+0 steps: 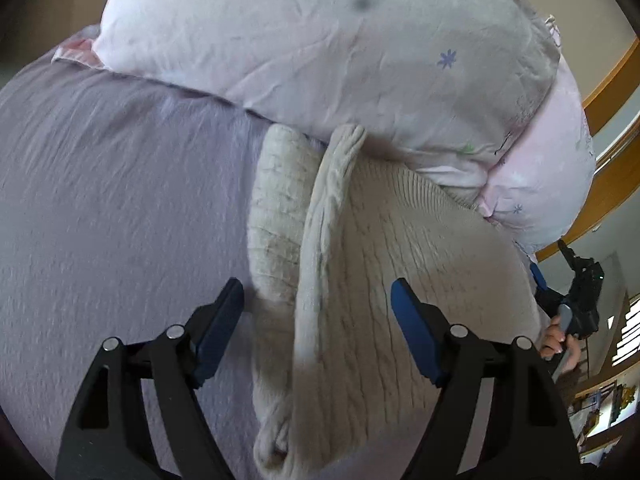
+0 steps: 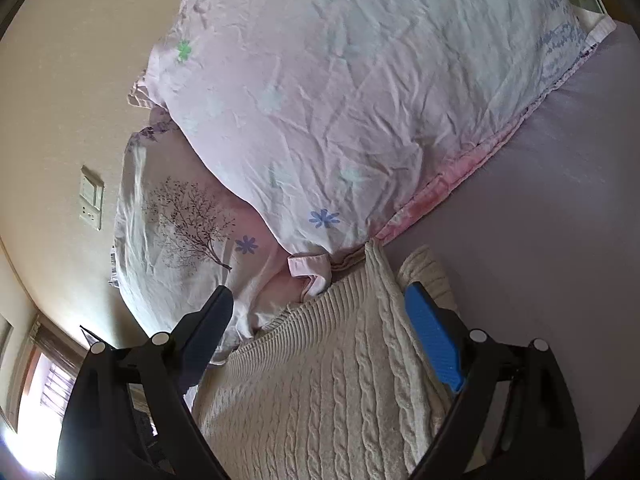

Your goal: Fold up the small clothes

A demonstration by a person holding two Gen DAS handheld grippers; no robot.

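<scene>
Bed point(image 1: 100, 200) with lavender sheet fills most of both views. We see a big pale-pink floral pillow point(image 1: 320, 40) at the head, stacked on a second pillow point(image 2: 180, 220) with a tree print. Cream cable-knit sweater point(image 1: 420, 280) lies on the sheet, its far edge touching or tucked under the pillows; a long strip of it, likely a sleeve point(image 1: 324, 240), is draped over the body along the left side, with a ribbed part showing beside it. Left claw point(image 1: 316, 308) hangs wide open above the sweater, fingers straddling the sleeve, gripping nothing. Right claw point(image 2: 320, 320) is also wide open over the sweater's ribbed hem, nothing between its fingers; contact with the knit we can't tell. Wall switch plate point(image 2: 91, 198) sits on the beige wall behind the pillows.
</scene>
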